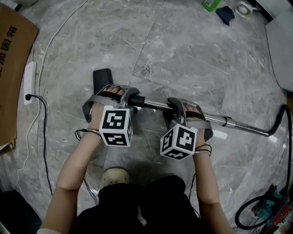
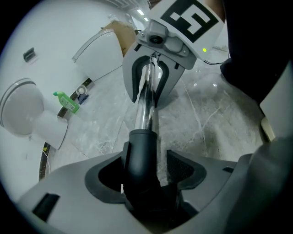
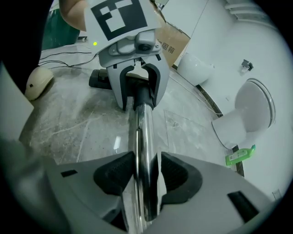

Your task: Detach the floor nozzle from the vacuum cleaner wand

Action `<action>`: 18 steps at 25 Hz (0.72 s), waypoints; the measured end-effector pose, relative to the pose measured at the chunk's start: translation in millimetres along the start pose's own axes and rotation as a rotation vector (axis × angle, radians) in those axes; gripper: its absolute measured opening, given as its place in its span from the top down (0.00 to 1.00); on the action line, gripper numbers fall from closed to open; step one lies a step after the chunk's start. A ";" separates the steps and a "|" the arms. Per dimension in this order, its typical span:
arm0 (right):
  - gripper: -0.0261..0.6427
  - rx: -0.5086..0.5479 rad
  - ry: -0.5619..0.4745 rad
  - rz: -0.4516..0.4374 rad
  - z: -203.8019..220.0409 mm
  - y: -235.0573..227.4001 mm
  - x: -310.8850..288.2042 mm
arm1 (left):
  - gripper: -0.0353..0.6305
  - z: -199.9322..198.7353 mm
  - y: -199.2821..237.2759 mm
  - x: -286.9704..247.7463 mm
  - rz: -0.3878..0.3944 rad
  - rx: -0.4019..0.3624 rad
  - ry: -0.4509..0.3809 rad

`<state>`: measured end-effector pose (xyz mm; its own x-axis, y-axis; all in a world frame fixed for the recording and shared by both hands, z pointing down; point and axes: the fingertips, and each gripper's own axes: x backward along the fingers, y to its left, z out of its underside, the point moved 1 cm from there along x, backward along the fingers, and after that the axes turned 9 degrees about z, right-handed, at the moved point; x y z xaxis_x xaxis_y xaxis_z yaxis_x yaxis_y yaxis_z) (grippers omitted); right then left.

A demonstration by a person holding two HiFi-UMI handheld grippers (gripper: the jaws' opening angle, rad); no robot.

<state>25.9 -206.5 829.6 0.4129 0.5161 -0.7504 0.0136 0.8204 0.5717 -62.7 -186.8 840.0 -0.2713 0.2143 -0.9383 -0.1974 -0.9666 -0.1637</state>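
The vacuum lies flat on the grey marble floor. Its black floor nozzle [image 1: 103, 77] is at the left, and the chrome wand [image 1: 155, 106] runs right to a black hose [image 1: 280, 119]. My left gripper [image 1: 124, 97] straddles the nozzle's black neck [image 2: 139, 155]; the jaws stand wide, with a gap to the right pad [image 2: 181, 167]. To its right, my right gripper [image 1: 183, 112] grips the wand [image 3: 144, 137], with a pad against each side. Each gripper view shows the other gripper farther along the wand: the right gripper [image 2: 153, 80] and the left gripper [image 3: 139, 87].
A cardboard box [image 1: 11, 68] and a white power strip [image 1: 29, 82] with a black cable lie at the left. A green bottle [image 1: 210, 3] stands at the far edge. A white toilet [image 3: 249, 109] stands beyond. The person's shoe [image 1: 114, 176] is just behind the grippers.
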 end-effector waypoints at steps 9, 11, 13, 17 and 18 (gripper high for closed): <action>0.72 0.027 0.000 0.010 0.3 2.1 2.3 | 0.68 -1.2 7.0 3.3 -0.063 -0.030 0.014; 0.72 0.035 -0.001 0.004 -0.9 1.1 5.8 | 0.68 0.0 6.5 6.5 -0.068 -0.029 0.015; 0.72 0.041 0.001 0.002 -1.6 0.6 9.9 | 0.68 5.1 5.7 11.0 -0.075 -0.028 0.025; 0.72 0.043 0.006 0.000 1.5 2.5 14.6 | 0.68 32.4 4.9 22.6 -0.089 -0.014 0.091; 0.72 0.043 0.009 -0.001 2.7 3.9 15.1 | 0.68 38.0 5.1 25.8 -0.095 -0.006 0.089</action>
<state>34.6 -196.1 821.4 0.4048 0.5180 -0.7535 0.0533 0.8093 0.5849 -106.5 -180.9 826.5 -0.1664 0.2919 -0.9419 -0.2125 -0.9433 -0.2548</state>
